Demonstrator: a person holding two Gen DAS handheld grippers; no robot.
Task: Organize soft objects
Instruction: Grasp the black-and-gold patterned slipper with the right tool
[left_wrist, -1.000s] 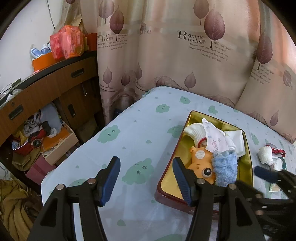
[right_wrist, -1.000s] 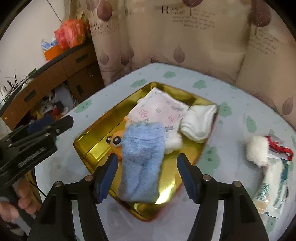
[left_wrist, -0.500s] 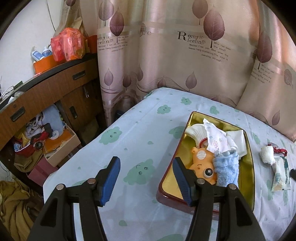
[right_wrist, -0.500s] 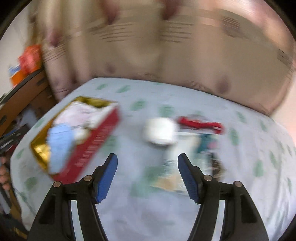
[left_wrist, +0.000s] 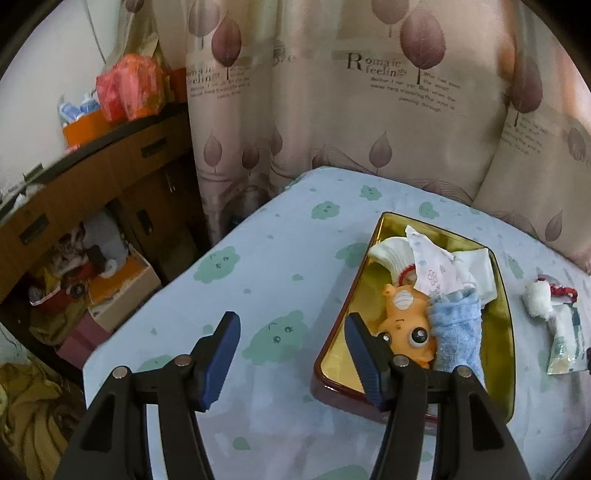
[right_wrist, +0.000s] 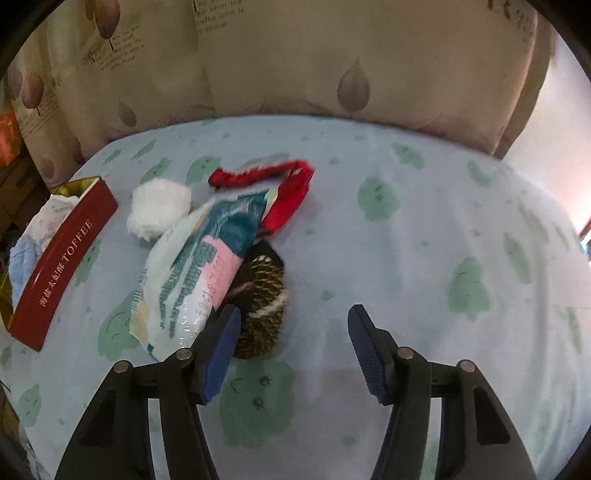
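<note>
Pickup of the loose pile is the step in hand, as I judge it. The right hand-held gripper (right_wrist: 291, 347) hangs over the bed (right_wrist: 424, 229) with nothing between its jaws, which are closing; its left pad sits just in front of the dark patterned item (right_wrist: 264, 295) that pokes out from under the plastic packet (right_wrist: 199, 273). To do this well, I would take one piece at a time, starting with whichever lies on top: the packet overlaps the dark item and the red fabric piece (right_wrist: 284, 188), so a grab at the lower ones may drag the rest. Pinch the soft bulk rather than a thin edge, and come down squarely so the pads do not push cloth along the sheet.

The left hand-held gripper (left_wrist: 291, 358) is empty and wide open, held near the bed's near edge, beside the tin's (left_wrist: 506, 332) near left corner.

Counted: one gold toffee tin. In it, one orange toy (left_wrist: 406, 325), one blue towel (left_wrist: 458, 336), one printed cloth (left_wrist: 432, 266), and what looks like two white cloths, though folds make that uncertain. Outside the tin, towards the bed's right side: one white fluffy ball (right_wrist: 159, 210), one packet, one red piece, one dark item.
</note>
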